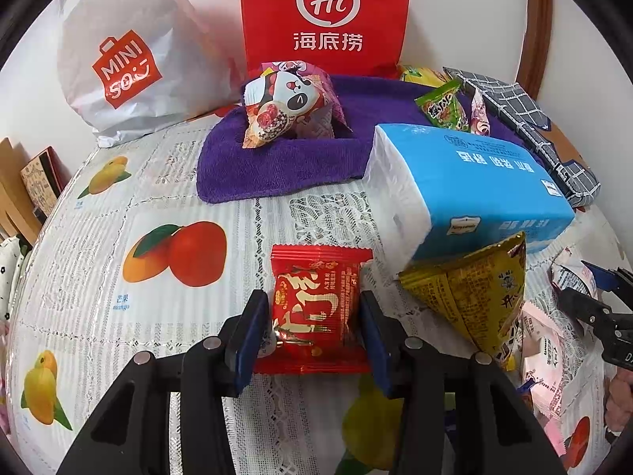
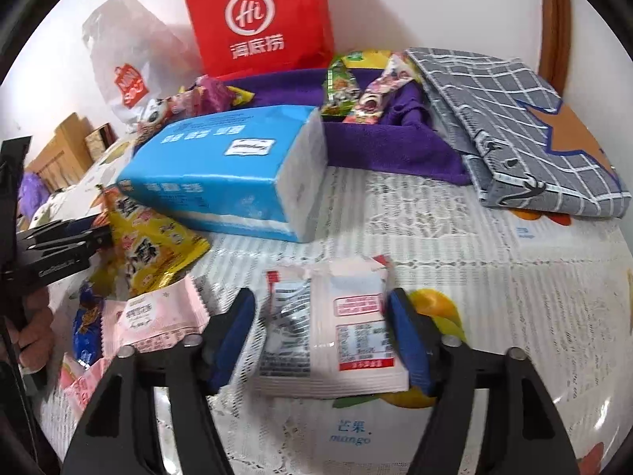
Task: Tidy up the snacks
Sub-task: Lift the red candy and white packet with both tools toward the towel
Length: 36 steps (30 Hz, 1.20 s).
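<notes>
My left gripper (image 1: 312, 308) is shut on a red snack packet (image 1: 316, 308), held just above the fruit-print tablecloth (image 1: 118, 198). My right gripper (image 2: 322, 316) is shut on a pale pink-and-white snack packet (image 2: 336, 336). A purple towel tray (image 1: 277, 162) at the back holds a panda-print snack (image 1: 285, 107) on its left and a green snack (image 1: 443, 107) on its right. In the right wrist view the purple tray (image 2: 395, 150) holds green and pink snacks (image 2: 356, 95). A yellow snack bag (image 1: 474, 293) lies right of my left gripper.
A blue tissue pack (image 1: 467, 190) lies in front of the tray. A red paper bag (image 1: 324, 16) and a white Miniso bag (image 1: 126, 59) stand at the back. A grey checked cloth (image 2: 514, 130) lies on the right. Loose pink packets (image 2: 158, 312) lie at left.
</notes>
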{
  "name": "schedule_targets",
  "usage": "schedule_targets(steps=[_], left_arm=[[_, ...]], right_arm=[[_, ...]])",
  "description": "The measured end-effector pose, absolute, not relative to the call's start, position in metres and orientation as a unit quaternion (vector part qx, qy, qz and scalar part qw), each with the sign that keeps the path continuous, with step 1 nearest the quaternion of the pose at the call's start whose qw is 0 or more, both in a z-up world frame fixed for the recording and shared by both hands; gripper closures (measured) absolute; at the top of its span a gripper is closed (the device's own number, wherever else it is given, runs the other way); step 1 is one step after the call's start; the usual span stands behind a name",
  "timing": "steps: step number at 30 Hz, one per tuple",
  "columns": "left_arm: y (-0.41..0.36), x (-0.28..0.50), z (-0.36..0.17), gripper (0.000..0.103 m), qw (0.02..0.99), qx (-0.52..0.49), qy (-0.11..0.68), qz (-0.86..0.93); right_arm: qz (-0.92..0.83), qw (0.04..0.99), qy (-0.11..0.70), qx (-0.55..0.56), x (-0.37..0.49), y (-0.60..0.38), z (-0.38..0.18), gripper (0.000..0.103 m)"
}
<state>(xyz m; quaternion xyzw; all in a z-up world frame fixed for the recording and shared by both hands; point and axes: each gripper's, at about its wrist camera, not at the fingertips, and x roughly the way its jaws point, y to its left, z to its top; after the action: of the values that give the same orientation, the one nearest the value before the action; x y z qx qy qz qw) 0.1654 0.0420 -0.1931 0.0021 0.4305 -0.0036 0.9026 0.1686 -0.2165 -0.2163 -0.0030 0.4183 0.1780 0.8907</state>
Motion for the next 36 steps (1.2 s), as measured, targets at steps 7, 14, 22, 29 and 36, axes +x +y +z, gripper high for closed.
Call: schedule_targets(steps=[7,14,22,29,36], left_arm=[[0.042,0.161,-0.190,0.062,0.895,-0.001,0.445,-0.018],[0.040,0.152,-0.166,0.067,0.897,0.008,0.442,-0.012],[0.042,0.153,-0.150,0.084,0.893,-0.013,0.448,-0.035],[0.044,0.155,-0.173,0.052,0.882,-0.021,0.469,-0.038],[0.047,0.170,-0.183,0.045,0.881,-0.033,0.471,-0.030]], right_arm=[[0.157,0.892,0.421,-0.037,0.160,-0.214,-0.215,0.046],[0.155,0.895,0.417,-0.024,0.152,-0.219,-0.198,0.047],[0.159,0.906,0.391,-0.017,0.160,-0.215,-0.161,0.047],[0.167,0.909,0.381,-0.026,0.157,-0.206,-0.152,0.047],[0.167,0.907,0.385,-0.033,0.150,-0.204,-0.160,0.047]])
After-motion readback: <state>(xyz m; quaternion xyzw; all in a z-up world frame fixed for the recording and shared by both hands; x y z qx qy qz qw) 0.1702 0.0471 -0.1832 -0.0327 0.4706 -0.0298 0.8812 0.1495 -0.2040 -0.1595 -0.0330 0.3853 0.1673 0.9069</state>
